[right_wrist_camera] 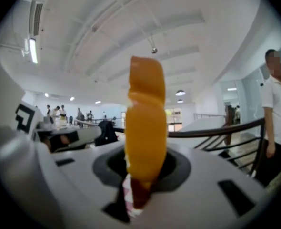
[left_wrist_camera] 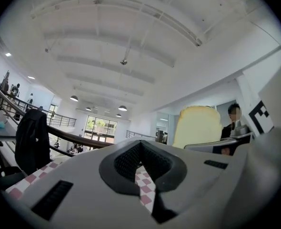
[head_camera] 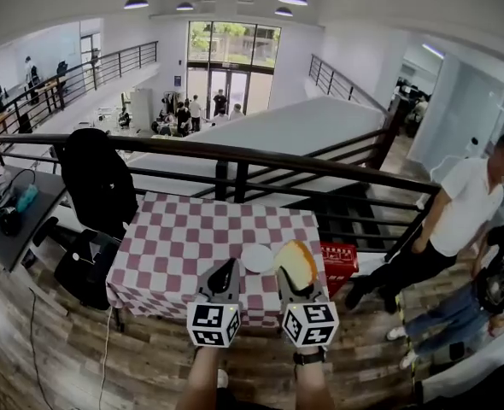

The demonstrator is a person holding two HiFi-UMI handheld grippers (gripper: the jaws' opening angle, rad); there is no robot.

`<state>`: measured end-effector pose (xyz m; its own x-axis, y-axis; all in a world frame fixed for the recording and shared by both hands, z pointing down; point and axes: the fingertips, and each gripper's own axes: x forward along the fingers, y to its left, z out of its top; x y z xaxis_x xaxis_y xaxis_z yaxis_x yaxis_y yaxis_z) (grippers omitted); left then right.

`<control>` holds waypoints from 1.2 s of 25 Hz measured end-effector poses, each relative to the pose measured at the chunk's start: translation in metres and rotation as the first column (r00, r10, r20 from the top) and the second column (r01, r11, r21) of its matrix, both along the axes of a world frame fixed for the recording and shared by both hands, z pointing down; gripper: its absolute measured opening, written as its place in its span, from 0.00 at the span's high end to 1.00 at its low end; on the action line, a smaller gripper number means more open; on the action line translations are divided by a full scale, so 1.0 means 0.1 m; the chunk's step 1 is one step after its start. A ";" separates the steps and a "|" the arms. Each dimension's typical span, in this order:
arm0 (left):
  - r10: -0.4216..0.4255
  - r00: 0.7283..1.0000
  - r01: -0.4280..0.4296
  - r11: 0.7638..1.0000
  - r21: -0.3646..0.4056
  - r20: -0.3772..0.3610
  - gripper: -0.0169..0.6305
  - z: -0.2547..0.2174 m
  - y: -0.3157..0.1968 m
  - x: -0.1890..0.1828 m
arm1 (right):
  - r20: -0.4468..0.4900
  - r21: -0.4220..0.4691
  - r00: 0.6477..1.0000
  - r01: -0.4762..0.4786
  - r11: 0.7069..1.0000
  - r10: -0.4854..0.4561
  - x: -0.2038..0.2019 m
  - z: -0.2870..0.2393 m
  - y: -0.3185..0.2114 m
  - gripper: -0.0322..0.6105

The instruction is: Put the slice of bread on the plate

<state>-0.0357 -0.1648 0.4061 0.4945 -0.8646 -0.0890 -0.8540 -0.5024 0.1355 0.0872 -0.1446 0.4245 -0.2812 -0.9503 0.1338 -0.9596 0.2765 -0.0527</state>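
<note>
A checkered pink-and-white table [head_camera: 179, 239] stands below me with a small white plate [head_camera: 256, 258] near its front edge. My right gripper [head_camera: 296, 282] is shut on the slice of bread [head_camera: 295, 263], held upright in the air just right of the plate. In the right gripper view the slice of bread [right_wrist_camera: 145, 123] shows edge-on with its orange crust rising from between the jaws of the right gripper [right_wrist_camera: 141, 173]. My left gripper [head_camera: 223, 278] hovers just left of the plate, shut with nothing in it. In the left gripper view the left gripper [left_wrist_camera: 143, 168] shows only cloth through its slit, with the bread [left_wrist_camera: 197, 127] at the right.
A black railing [head_camera: 235, 156] runs behind the table over a drop to a lower hall. A chair with a black jacket [head_camera: 96, 182] stands at the table's left, a red crate [head_camera: 339, 259] at its right. Two people [head_camera: 457, 220] are by the railing on the right.
</note>
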 end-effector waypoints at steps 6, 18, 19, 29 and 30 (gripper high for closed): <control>0.109 0.994 -0.107 0.984 -0.143 0.004 0.95 0.68 -0.65 -0.10 | 0.013 -0.238 0.995 -0.091 0.967 0.097 0.01 0.87 -0.70 0.80; 0.193 0.979 -0.158 0.926 -0.342 0.069 0.95 1.88 -1.53 0.07 | 0.044 -0.645 0.999 0.030 0.763 -0.002 -0.19 2.95 -1.18 0.80; 0.182 0.981 -0.144 0.912 -0.385 0.064 0.95 2.04 -1.60 0.06 | 0.053 -0.669 0.998 0.058 0.741 -0.031 -0.25 3.07 -1.19 0.80; 0.197 0.972 -0.100 0.838 -0.536 0.126 0.95 2.81 -2.05 0.22 | 0.166 -0.800 0.983 0.183 0.571 -0.083 -0.34 3.74 -1.69 0.80; 0.198 0.971 -0.095 0.832 -0.546 0.131 0.95 2.85 -2.09 0.24 | 0.173 -0.808 0.982 0.189 0.558 -0.081 -0.33 3.77 -1.74 0.80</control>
